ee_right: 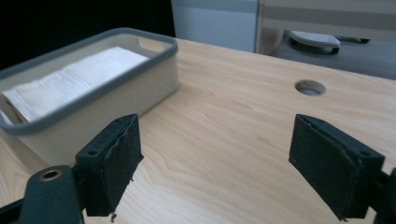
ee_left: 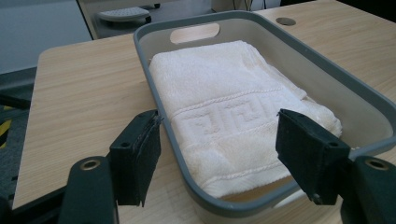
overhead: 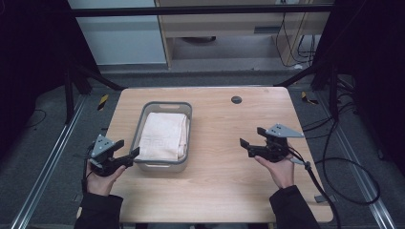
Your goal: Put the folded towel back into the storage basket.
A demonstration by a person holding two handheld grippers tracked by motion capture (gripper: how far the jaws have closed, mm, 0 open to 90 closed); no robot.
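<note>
A grey tub (overhead: 164, 164) sits on the wooden table (overhead: 219, 191). A folded white towel (overhead: 163, 136) lies flat inside the tub and covers most of its floor. The towel has a square pattern stitched across it, which you can see in the left gripper view. The tub has a cut-out handle at its far end.

The left tool (overhead: 130, 156) is at the near left corner of the tub. Its jaws are wide apart. In the left gripper view, one jaw is outside the tub's left wall, very close to the rim, and the other jaw is over the near end of the tub, above the towel. I cannot tell if a jaw touches the rim. The towel is not held.

The right tool (overhead: 247, 144) is well to the right of the tub, over bare table. Its jaws are wide apart too, and it holds nothing. Its jaws point toward the tub.

A small round hole (overhead: 236, 99) is in the table, to the right of the tub's far end. Nothing lies between the right tool and the tub. The tub's walls stand all around the towel, so the towel can be reached from above.

A black cable (overhead: 329, 162) hangs off the table edge, far to the right of the tub.
</note>
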